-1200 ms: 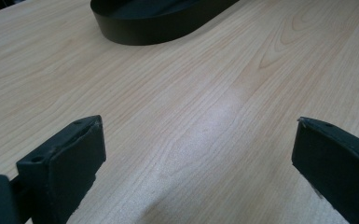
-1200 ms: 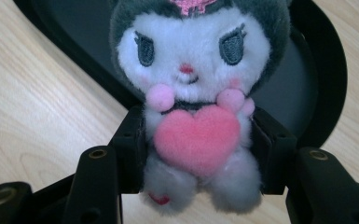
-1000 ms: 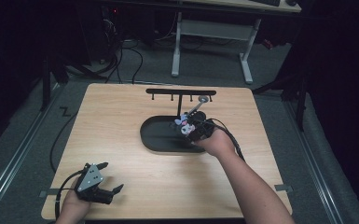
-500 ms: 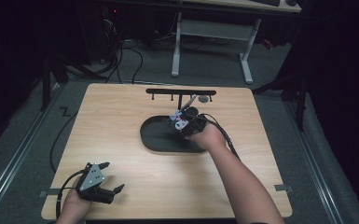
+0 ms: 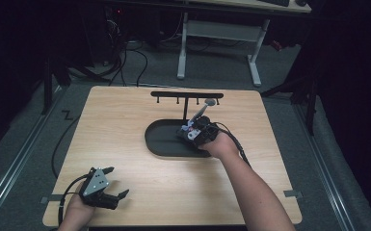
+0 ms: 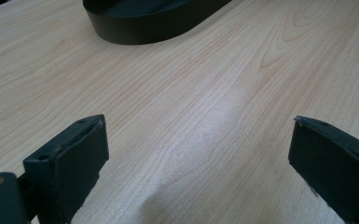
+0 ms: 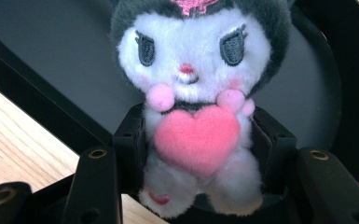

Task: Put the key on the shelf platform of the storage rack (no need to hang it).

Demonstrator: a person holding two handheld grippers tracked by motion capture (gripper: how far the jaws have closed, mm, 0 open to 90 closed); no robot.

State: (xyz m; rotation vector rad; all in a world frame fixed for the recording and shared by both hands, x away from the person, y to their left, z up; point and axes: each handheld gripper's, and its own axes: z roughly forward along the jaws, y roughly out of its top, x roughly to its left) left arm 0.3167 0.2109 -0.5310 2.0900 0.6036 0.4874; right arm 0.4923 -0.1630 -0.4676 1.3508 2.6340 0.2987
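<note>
A small plush toy [image 7: 191, 93], white with a dark hood and a pink heart on its chest, sits squeezed between the jaws of my right gripper [image 7: 198, 140]. In the high view that right gripper [image 5: 192, 131] hangs over the right part of the black oval tray [image 5: 161, 139], with the plush toy [image 5: 188, 129] at its tip. My left gripper [image 5: 115, 185] rests at the table's front left corner, open, with bare wood between its pads [image 6: 81, 149]. The tray's rim [image 6: 144, 32] lies far ahead of it.
A black rack with several hooks [image 5: 187, 95] stands behind the tray, and a thin grey rod [image 5: 201, 111] leans by it. The wooden table [image 5: 125, 115] ends in a front edge close to my left hand. Cables and desk legs stand on the floor beyond.
My right gripper, with the plush toy in it, has moved left and sunk toward the tray. The left gripper has stayed where it was.
</note>
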